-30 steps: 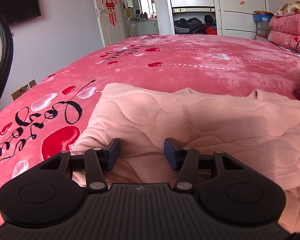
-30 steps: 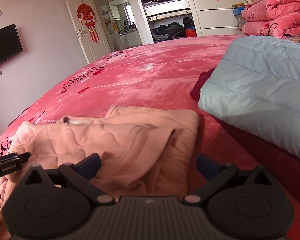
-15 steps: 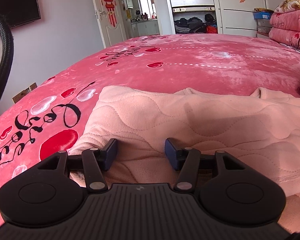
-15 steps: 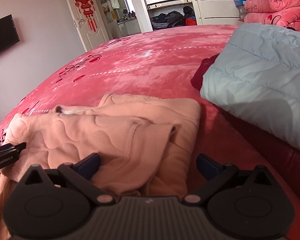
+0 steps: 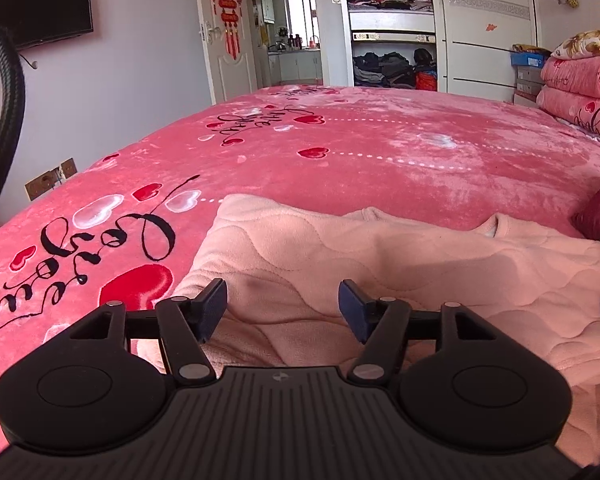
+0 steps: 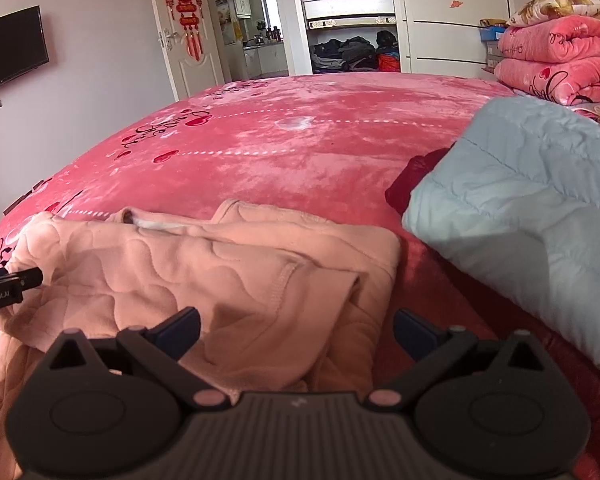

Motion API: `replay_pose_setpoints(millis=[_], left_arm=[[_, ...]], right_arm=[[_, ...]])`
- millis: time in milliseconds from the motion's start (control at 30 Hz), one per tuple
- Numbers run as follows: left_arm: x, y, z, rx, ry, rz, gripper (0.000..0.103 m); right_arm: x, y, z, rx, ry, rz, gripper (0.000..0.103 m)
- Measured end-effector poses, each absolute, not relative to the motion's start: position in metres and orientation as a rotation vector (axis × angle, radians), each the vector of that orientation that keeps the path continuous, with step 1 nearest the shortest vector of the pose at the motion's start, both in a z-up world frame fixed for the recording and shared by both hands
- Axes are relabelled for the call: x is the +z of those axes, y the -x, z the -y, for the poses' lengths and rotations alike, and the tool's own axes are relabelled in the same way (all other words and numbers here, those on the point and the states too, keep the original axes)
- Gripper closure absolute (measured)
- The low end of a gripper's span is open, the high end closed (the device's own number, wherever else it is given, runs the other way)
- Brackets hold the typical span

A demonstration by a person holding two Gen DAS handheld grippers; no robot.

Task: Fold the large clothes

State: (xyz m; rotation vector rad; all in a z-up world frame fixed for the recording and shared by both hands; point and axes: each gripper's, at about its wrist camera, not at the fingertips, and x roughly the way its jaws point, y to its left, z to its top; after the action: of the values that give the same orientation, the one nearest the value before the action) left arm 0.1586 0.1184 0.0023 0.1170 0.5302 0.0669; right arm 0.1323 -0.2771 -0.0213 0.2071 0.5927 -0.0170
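The near edge of the pink garment (image 5: pixel 400 264) is covered by the left tool's body, and its right side is cut off by the frame. A dark red cloth (image 6: pixel 414 178) is mostly hidden under the pale blue quilt (image 6: pixel 532 208), itself cropped at the right. Only a tip of the left tool (image 6: pixel 8 284) is seen from the right wrist.

Both views are evenly bright with daylight. The window (image 5: pixel 298 12) beyond the open door (image 5: pixel 224 36) is blown out to white. Soft shadows fall on the pink garment (image 6: pixel 220 264) nearest the cameras. Fisheye distortion bows the bed (image 5: pixel 380 148); the corners are vignetted black. Focus is sharp.
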Motion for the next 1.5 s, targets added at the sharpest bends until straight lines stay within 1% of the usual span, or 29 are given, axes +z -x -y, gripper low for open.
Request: replay_pose_setpoints(millis=[267,767,1500], left_arm=[[0.027,-0.121,-0.124,0.042,-0.085,-0.497,0.023],[0.053,-0.057,-0.138,-0.022,-0.065,-0.492,0.020],[0.060,-0.001,-0.176,-0.015,-0.055,-0.529,0.016]], right_arm=[[-0.002,-0.117,0.260,0.026,-0.190,-0.577,0.001],[0.034,-0.078,0.224,0.085,-0.164,-0.578,0.001],[0.077,-0.007,0.181,0.071,-0.143,-0.544,0.001]])
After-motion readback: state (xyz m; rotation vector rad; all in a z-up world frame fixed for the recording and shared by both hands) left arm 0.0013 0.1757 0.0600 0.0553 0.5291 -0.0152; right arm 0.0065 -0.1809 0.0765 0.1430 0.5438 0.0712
